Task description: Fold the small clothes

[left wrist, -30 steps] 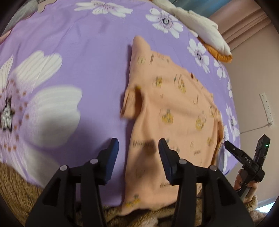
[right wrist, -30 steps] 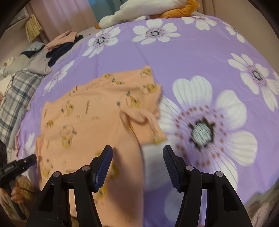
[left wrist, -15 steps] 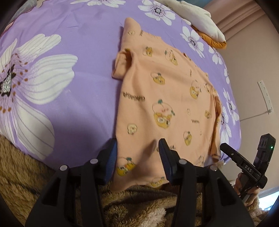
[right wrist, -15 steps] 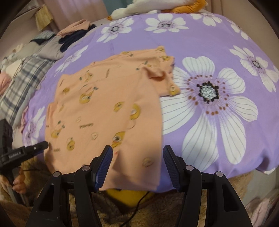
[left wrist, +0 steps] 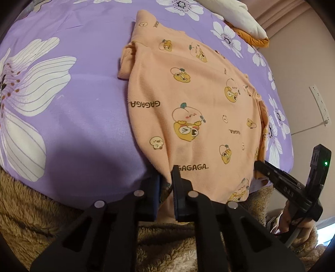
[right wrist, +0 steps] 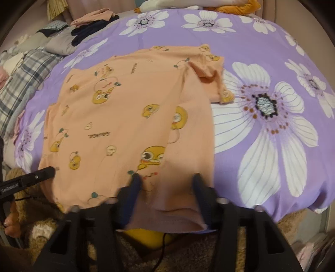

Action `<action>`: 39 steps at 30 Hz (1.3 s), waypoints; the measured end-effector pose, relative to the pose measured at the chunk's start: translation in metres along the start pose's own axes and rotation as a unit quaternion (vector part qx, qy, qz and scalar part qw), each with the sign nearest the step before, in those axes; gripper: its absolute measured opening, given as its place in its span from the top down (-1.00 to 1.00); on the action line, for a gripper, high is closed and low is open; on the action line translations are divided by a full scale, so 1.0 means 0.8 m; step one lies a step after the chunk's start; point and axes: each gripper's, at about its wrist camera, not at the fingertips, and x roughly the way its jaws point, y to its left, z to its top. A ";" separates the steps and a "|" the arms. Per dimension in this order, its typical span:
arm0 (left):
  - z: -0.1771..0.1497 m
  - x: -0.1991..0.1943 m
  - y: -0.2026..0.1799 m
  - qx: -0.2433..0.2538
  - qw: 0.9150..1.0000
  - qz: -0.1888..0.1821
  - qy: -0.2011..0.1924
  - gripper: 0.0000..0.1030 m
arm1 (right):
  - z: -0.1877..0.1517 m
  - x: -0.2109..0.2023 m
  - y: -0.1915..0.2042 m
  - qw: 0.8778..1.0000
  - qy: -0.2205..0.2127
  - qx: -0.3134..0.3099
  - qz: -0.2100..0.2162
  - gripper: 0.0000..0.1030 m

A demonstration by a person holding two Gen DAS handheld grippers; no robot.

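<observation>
A small peach shirt [left wrist: 194, 100] with cartoon duck prints lies flat on the purple flowered bedspread [left wrist: 62, 104], hem at the near bed edge. My left gripper [left wrist: 166, 177] is shut on the shirt's hem corner. In the right wrist view the same shirt [right wrist: 125, 117] spreads out ahead. My right gripper [right wrist: 165, 184] is open, its fingers straddling the hem at the other bottom corner; the view is blurred there. The right gripper also shows in the left wrist view [left wrist: 289, 186], and the left one in the right wrist view [right wrist: 27, 180].
A brown fuzzy blanket [left wrist: 31, 209] hangs below the bed edge. White and orange pillows [left wrist: 245, 18] lie at the far end. Plaid and folded clothes [right wrist: 31, 62] are piled at the far left. A wall outlet [left wrist: 319, 104] is at right.
Both grippers moved down to the shirt's hem at the near bed edge. The left gripper closed on the hem corner. The right gripper stays open around the hem.
</observation>
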 end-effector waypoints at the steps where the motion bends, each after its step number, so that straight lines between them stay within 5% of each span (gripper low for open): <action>1: 0.000 -0.002 -0.001 0.006 1.000 -0.002 -0.001 0.87 | -0.001 -0.001 -0.005 1.000 -0.002 0.004 -0.005 0.56; 3: 0.000 -0.010 -0.002 0.009 1.000 -0.009 -0.007 0.89 | 0.000 -0.005 -0.019 1.000 -0.001 0.027 0.015 0.84; 7: 0.004 -0.044 -0.006 0.006 0.998 -0.051 -0.033 0.90 | -0.002 -0.042 -0.044 0.995 -0.033 0.062 0.065 0.86; 14: -0.004 -0.130 -0.041 0.048 0.991 -0.072 -0.105 0.91 | -0.015 -0.135 -0.076 0.978 -0.121 0.101 0.135 0.86; 21: -0.025 -0.168 -0.051 0.065 0.989 -0.089 -0.103 0.91 | -0.039 -0.196 -0.078 0.964 -0.178 0.101 0.169 0.87; 30: -0.023 -0.164 -0.023 0.016 0.992 -0.090 -0.088 0.90 | -0.048 -0.190 -0.095 0.957 -0.177 0.130 0.187 0.86; 39: 0.035 -0.157 -0.021 0.018 0.989 -0.096 -0.110 0.90 | 0.002 -0.159 -0.097 0.964 -0.162 0.132 0.165 0.86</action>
